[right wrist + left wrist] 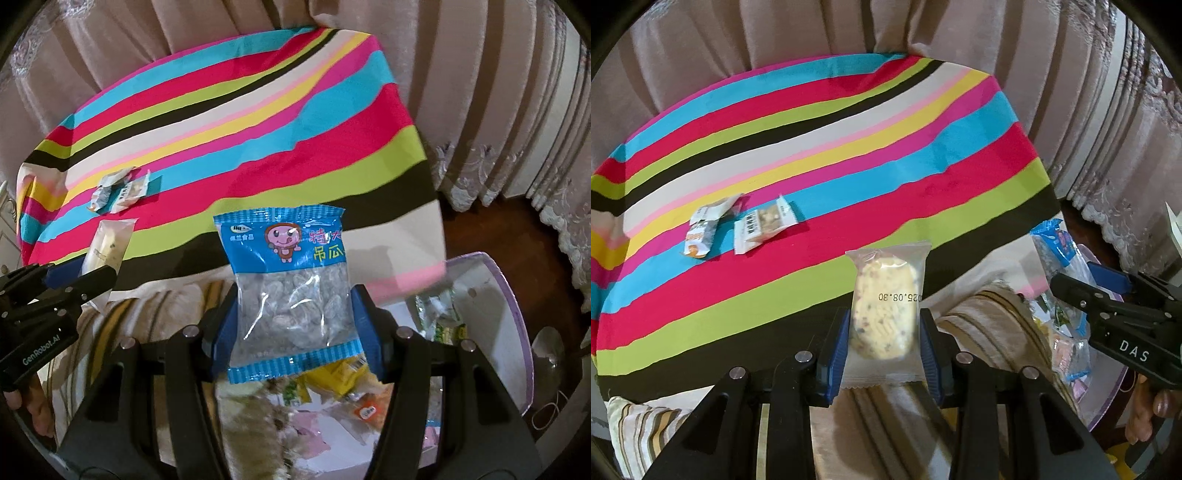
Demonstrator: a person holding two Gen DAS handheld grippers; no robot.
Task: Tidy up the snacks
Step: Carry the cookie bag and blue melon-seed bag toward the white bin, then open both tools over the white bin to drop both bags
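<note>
At the far left of the striped cloth [820,140], two small white snack packets [738,227] are seen lying side by side, touching or nearly so, on the blue and pink stripes; the left one shows an orange patch, the right one a barcode. They are well apart from both grippers.

Further right, the left gripper [884,343] is clamped on a clear-wrapped biscuit [886,310] — the blue pads press the packet from both sides, and the pale, speckled biscuit stands upright between them with a printed date across its wrapper. It is held over the near edge of the cloth, above a beige striped cushion [993,325].

In the right wrist view, the right gripper [291,317] is closed on a blue-and-clear bag [291,288] printed with a pink cartoon figure; pale seeds or nuts can be made out through the clear lower half. The bag is held upright between the blue pads.

To the right and below, a tray with a lilac rim [517,295] is seen, in which a jumble of further wrapped snacks [332,384] lies — yellow, green and orange packets, blurred.
</note>
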